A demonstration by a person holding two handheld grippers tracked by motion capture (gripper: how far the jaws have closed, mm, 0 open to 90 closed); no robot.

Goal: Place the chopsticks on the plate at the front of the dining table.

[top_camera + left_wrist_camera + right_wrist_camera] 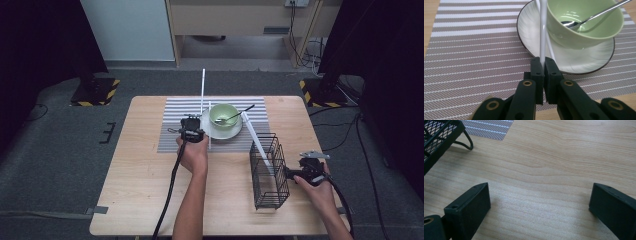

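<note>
My left gripper (543, 65) is shut on a thin white stick (543, 32) that runs up past the left side of a green bowl (586, 27). The bowl holds a metal spoon (584, 21) and sits on a white plate (529, 30). In the high view the left gripper (193, 129) is at the plate's left edge, and the held stick (203, 90) points away from me. A second white stick (210, 135) lies beside the plate. My right gripper (539, 202) is open over bare wood, to the right of a black wire basket (270, 175).
A striped placemat (175, 125) lies under the plate at the far middle of the wooden table (145, 190). A third white stick (255, 137) leans out of the basket toward the bowl. The basket's corner (439, 137) is close to the right gripper's left jaw.
</note>
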